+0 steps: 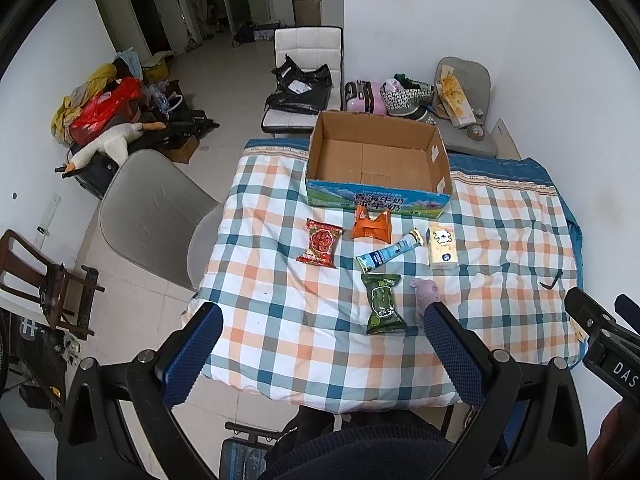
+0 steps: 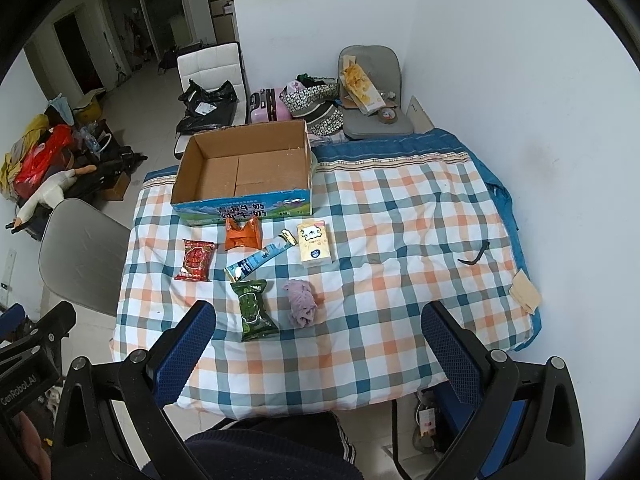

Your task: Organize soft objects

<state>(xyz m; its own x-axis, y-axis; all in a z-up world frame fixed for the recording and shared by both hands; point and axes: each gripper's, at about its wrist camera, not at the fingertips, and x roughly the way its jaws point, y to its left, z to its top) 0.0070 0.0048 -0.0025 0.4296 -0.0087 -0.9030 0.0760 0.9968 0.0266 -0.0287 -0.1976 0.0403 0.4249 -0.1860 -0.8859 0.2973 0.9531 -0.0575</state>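
An empty cardboard box [image 1: 380, 160] [image 2: 244, 172] stands at the far side of the checked table cover. In front of it lie a red packet [image 1: 320, 243] [image 2: 195, 260], an orange packet [image 1: 372, 224] [image 2: 242, 234], a blue stick pack [image 1: 390, 250] [image 2: 260, 258], a yellow tissue pack [image 1: 442, 246] [image 2: 315, 244], a green packet [image 1: 382, 304] [image 2: 254, 310] and a purple cloth [image 1: 424, 294] [image 2: 302, 302]. My left gripper [image 1: 322, 332] is open and empty, above the near table edge. My right gripper [image 2: 318, 330] is open and empty, also short of the objects.
A grey chair [image 1: 148, 216] [image 2: 80, 252] stands left of the table. A black strap [image 2: 476, 256] and a tan paper [image 2: 526, 292] lie at the table's right. A white wall runs along the right. Bags and a second chair [image 2: 372, 92] sit beyond the table.
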